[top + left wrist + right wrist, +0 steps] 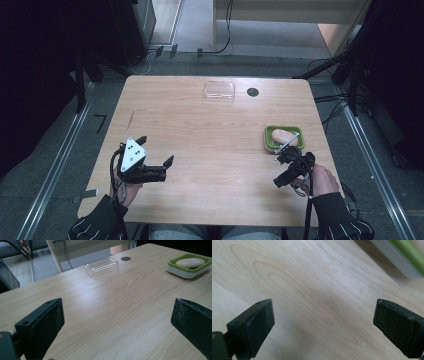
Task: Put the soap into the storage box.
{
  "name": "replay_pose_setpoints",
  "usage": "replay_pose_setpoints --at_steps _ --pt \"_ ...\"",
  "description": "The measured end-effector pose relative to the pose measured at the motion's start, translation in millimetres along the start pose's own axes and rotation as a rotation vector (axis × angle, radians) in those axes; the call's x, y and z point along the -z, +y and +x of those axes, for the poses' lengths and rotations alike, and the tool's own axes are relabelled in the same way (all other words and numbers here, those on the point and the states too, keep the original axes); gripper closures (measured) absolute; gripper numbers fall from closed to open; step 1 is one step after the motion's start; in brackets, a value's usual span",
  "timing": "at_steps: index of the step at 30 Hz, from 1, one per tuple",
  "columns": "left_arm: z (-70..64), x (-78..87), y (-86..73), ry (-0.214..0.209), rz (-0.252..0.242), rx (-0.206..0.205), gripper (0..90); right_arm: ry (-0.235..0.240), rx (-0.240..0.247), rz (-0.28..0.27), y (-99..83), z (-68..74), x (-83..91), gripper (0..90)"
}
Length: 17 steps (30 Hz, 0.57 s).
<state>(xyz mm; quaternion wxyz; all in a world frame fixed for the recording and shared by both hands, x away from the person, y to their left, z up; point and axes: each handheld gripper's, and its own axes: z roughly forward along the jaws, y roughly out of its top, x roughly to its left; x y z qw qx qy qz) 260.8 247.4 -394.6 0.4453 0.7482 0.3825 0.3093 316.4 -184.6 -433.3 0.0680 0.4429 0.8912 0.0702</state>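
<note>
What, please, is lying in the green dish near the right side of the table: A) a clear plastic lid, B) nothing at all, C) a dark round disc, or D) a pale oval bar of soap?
D: the green dish holds a pale oval bar of soap, while the clear plastic lid and the dark round disc lie apart at the table's far edge.

A pale wooden counter (200, 130) carried a clear plastic lid (219, 91) near its far edge, with a small dark round spot (252, 92) just to its right. On the right side sat a green-rimmed dish (268, 141) holding a pale oval soap bar (282, 135). Cables (225, 30) trailed across the grey floor beyond.
</note>
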Motion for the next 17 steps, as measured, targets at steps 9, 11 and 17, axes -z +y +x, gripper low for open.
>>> replay_pose_setpoints --at_steps 9,11,17 --pt "-1.0 -1.3 0.8 -0.004 0.002 -0.006 0.0 0.017 0.019 0.036 -19.6 11.2 -9.7 4.3" --pt "-1.4 -2.2 1.0 -0.004 0.006 -0.009 0.0 0.023 0.025 0.045 -22.9 11.4 -12.2 4.3" --pt "-2.6 -3.8 1.6 -0.006 0.006 -0.014 0.0 0.017 0.045 0.051 -25.0 10.4 -14.0 4.4"
